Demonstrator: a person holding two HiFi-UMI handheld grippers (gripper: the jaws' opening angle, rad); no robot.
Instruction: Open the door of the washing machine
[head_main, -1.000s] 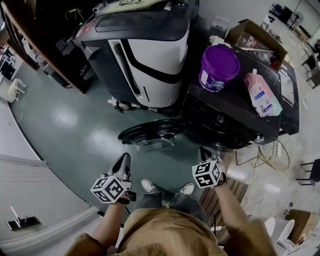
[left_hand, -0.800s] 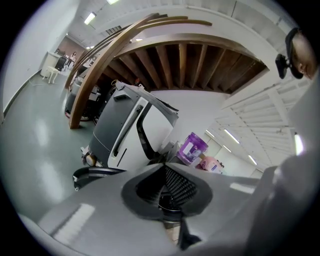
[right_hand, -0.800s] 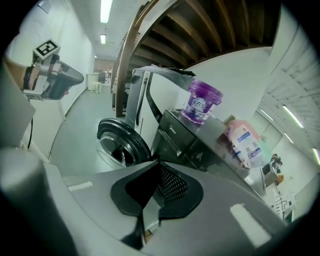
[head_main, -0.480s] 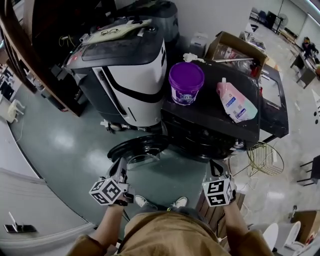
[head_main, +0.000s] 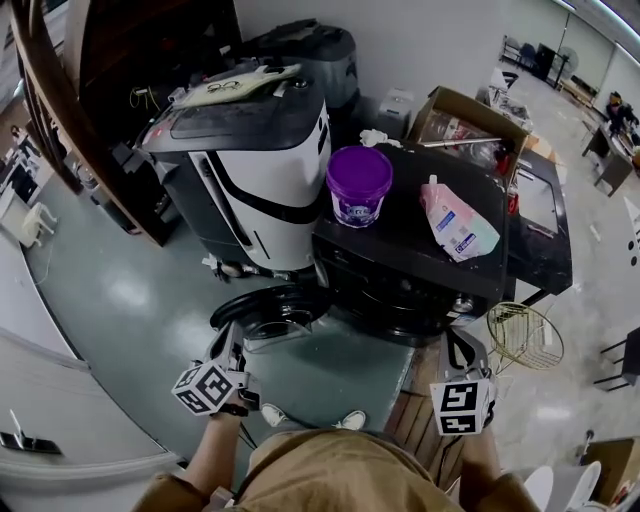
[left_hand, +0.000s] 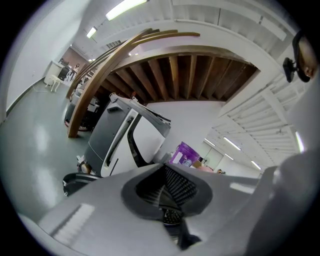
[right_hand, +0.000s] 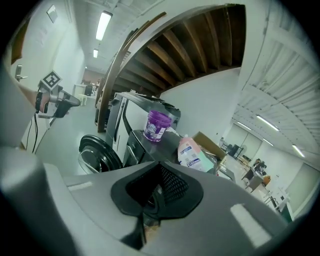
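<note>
At the washer's (head_main: 405, 262) front left corner, the door (head_main: 268, 306) hangs swung wide. Since a second ago the left gripper (head_main: 231, 338) and right gripper (head_main: 459, 345) have drawn back and risen, both with jaws closed on nothing. The opening looks finished to me.

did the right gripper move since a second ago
Yes. The right gripper has drawn back from the front of the washing machine toward the person, widening the gap between them in the head view.
</note>
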